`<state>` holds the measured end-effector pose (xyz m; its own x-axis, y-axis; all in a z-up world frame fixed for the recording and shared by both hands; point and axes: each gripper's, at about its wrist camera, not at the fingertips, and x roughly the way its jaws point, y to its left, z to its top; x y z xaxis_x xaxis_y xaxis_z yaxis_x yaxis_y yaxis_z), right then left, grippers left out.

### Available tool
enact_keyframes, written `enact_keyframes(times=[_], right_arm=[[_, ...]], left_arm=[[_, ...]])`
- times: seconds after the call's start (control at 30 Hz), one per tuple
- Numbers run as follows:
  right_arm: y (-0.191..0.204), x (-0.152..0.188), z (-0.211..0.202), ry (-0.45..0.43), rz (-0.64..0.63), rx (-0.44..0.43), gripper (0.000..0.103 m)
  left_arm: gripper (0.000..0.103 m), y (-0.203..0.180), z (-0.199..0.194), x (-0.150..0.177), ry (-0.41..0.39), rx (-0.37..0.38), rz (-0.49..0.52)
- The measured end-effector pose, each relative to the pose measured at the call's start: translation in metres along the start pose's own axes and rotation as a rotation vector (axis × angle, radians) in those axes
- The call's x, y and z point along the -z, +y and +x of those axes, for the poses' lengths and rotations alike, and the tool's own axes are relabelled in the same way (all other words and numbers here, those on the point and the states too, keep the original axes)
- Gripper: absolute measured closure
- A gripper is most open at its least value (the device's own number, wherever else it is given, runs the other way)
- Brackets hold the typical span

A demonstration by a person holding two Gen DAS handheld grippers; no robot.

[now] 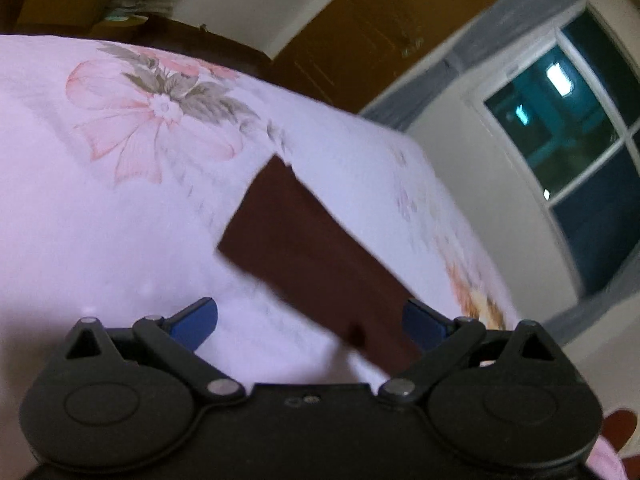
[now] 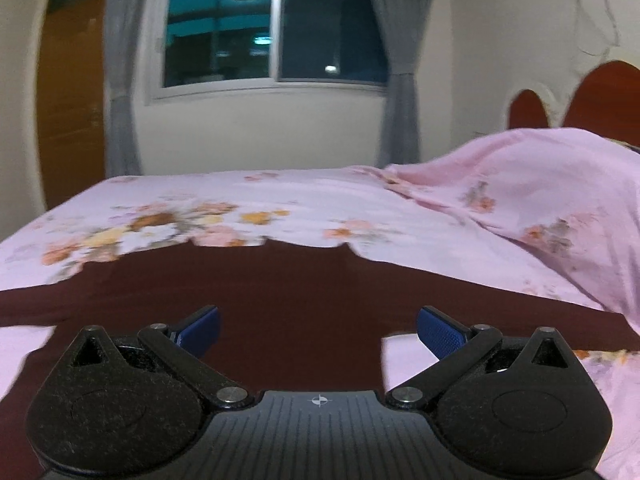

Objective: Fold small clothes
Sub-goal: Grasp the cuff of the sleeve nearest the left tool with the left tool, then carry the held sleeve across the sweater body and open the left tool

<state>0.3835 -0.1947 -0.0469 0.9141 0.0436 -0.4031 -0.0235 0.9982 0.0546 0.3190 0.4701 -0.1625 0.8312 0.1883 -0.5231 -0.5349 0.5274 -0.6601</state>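
Dark maroon garment (image 2: 280,292) spread flat on floral bed sheet (image 2: 240,196). Left hand-held gripper (image 1: 310,320) and right hand-held gripper (image 2: 318,326) both spread apart, empty, just above it. Best pinched at opposite corners, lifted evenly.

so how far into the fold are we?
Early. Done: dark maroon garment lies spread flat on the pink floral bedsheet, no fold visible. In hand: nothing; left gripper and right gripper are both open over it. Left: all folds.
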Motion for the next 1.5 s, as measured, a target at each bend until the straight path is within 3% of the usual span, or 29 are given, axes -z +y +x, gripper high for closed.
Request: enact_keyframes(times=[0.23,0.4,0.53,0.57,0.6,0.63,0.67,0.83,0.93,1.03,1.1,1.23,1.33,1.5], right_arm=[[-0.020,-0.005,0.015,-0.004,0.000,0.062,0.000],[-0.025,-0.005,0.016,0.003,-0.010,0.079,0.000],[-0.031,-0.004,0.016,0.005,-0.011,0.086,0.000],[-0.033,-0.003,0.017,0.008,-0.003,0.088,0.000],[-0.037,-0.003,0.018,0.012,0.009,0.095,0.000],[-0.040,-0.003,0.019,0.013,0.020,0.101,0.000],[-0.043,-0.002,0.019,0.014,0.026,0.106,0.000],[-0.051,0.002,0.017,0.024,0.022,0.119,0.000],[-0.058,0.005,0.017,0.030,0.028,0.128,0.000],[-0.068,0.005,0.020,0.035,0.058,0.133,0.000],[-0.076,0.004,0.021,0.032,0.066,0.136,0.000],[-0.094,0.002,0.026,0.031,0.075,0.159,0.000],[-0.115,0.002,0.029,0.034,0.102,0.191,0.000],[-0.151,0.006,0.029,0.036,0.155,0.218,0.000]], left_arm=[[0.006,0.006,0.004,-0.001,-0.093,0.081,-0.076],[0.007,0.015,0.009,-0.015,-0.105,0.156,-0.143],[0.012,0.010,0.013,-0.019,-0.078,0.181,-0.111],[0.020,0.010,0.016,-0.021,-0.072,0.185,-0.107],[0.100,0.011,0.020,-0.022,-0.044,0.190,-0.111],[0.101,0.019,0.032,-0.023,0.026,0.176,-0.157],[0.101,0.027,0.039,-0.022,0.036,0.171,-0.180],[0.099,0.030,0.036,-0.016,-0.015,0.193,-0.209],[0.092,0.029,0.033,-0.017,-0.035,0.197,-0.217],[0.100,0.026,0.034,-0.019,-0.029,0.147,-0.210],[0.101,0.014,0.037,-0.027,-0.022,0.137,-0.162],[0.101,-0.035,0.035,-0.043,-0.051,0.207,-0.017],[0.101,-0.088,0.037,-0.048,-0.052,0.302,0.062],[0.101,-0.226,0.055,-0.004,0.044,0.428,0.368]])
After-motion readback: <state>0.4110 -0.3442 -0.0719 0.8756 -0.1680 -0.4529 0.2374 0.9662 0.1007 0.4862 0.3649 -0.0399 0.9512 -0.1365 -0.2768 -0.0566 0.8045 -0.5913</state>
